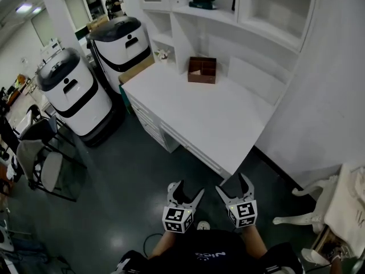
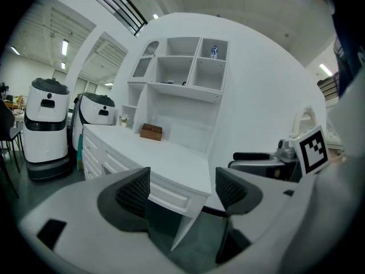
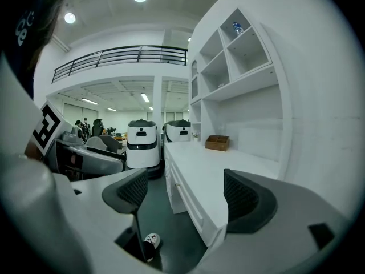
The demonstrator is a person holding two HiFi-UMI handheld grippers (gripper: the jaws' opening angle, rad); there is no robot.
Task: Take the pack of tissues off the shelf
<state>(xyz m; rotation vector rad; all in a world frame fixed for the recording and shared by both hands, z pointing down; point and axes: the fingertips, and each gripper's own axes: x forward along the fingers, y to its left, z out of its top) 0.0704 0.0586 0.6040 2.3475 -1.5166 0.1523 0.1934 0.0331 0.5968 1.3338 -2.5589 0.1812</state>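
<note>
Both tools sit low, close to the body, over the dark floor short of the worktop [image 1: 211,113]. The left tool [image 1: 189,189] has its jaws spread wide with nothing between them. The right tool [image 1: 232,185] is the same, released and empty. The target is well away: a dark, flat pack [image 1: 203,3], most likely the tissues, lies on the shelf [image 1: 228,19] above the worktop's back edge, up and behind the brown box [image 1: 202,69]. So by my read this is the approach step, with the reach not yet begun. The next move calls for stepping in to the worktop's front edge, then lifting one tool high and forward over the box. The open jaws should straddle the pack level with the shelf board before closing. It is a long reach, and the cubby walls leave little room.
</note>
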